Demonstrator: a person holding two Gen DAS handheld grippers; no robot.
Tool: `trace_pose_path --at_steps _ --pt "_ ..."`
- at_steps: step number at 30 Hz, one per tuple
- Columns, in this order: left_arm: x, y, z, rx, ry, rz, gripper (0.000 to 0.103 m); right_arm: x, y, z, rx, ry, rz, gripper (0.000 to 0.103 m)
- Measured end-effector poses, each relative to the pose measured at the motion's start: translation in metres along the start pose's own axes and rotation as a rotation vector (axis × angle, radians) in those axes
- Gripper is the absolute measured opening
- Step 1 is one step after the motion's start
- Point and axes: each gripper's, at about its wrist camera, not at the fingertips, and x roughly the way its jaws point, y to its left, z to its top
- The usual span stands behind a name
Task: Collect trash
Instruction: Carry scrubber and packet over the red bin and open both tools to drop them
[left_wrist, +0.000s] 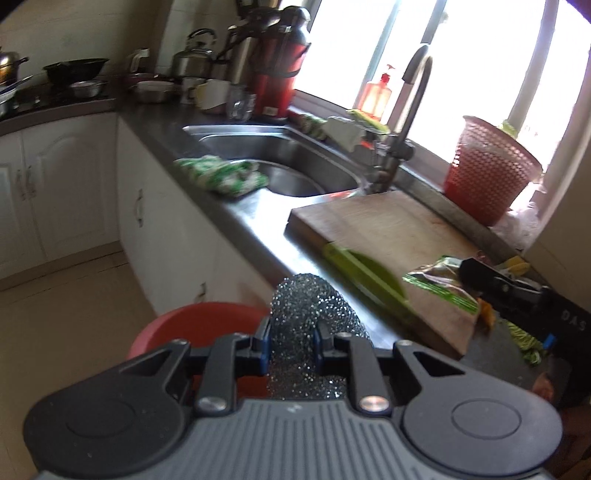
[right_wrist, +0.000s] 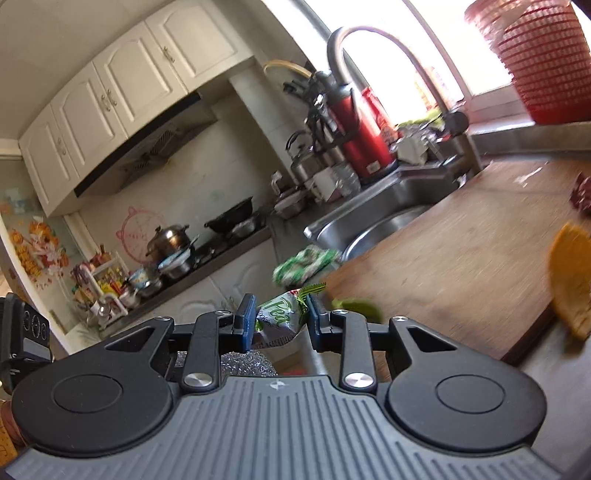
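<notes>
My left gripper (left_wrist: 291, 332) is shut on a silver steel-wool scourer (left_wrist: 314, 306), which bulges up between the blue pads. It hangs past the counter's front edge, above a red round bin (left_wrist: 192, 328). In the right wrist view my right gripper (right_wrist: 280, 321) is shut on a crumpled green-and-white snack wrapper (right_wrist: 279, 317). The same wrapper (left_wrist: 443, 284) shows in the left wrist view over the near corner of the wooden cutting board (left_wrist: 388, 236), with the right gripper's black body behind it. The scourer (right_wrist: 243, 363) also peeks out under the right gripper.
A piece of orange peel (right_wrist: 570, 280) and a blurred green tool (left_wrist: 365, 277) lie by the board. A green patterned cloth (left_wrist: 221, 175) rests beside the steel sink (left_wrist: 258, 142). The faucet (left_wrist: 402, 122), a red mesh basket (left_wrist: 487, 170) and red flasks (left_wrist: 280, 74) stand along the window.
</notes>
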Motion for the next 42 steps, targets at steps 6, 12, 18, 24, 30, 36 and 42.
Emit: trace_pose_path --at_steps 6,12,18,24,30,36,42 --pt "0.007 0.032 -0.010 -0.013 -0.003 0.042 0.019 0.042 0.032 -0.009 -0.116 0.103 -0.015 0.035" --pt "0.027 0.054 -0.017 -0.014 0.002 0.065 0.019 0.075 0.056 -0.022 -0.174 0.207 -0.028 0.035" --pt "0.051 0.072 -0.021 -0.008 0.031 0.080 0.019 0.101 0.064 -0.036 -0.246 0.298 -0.094 0.035" --pt "0.071 0.080 -0.025 0.006 0.065 0.094 0.019 0.117 0.063 -0.037 -0.291 0.360 -0.158 0.035" --pt "0.088 0.083 -0.029 0.037 0.107 0.108 0.020 0.124 0.069 -0.039 -0.333 0.408 -0.190 0.035" --pt "0.105 0.081 -0.033 0.058 0.157 0.108 0.022 0.133 0.070 -0.041 -0.342 0.445 -0.207 0.036" --pt "0.116 0.079 -0.033 0.070 0.197 0.119 0.033 0.125 0.066 -0.047 -0.329 0.454 -0.207 0.042"
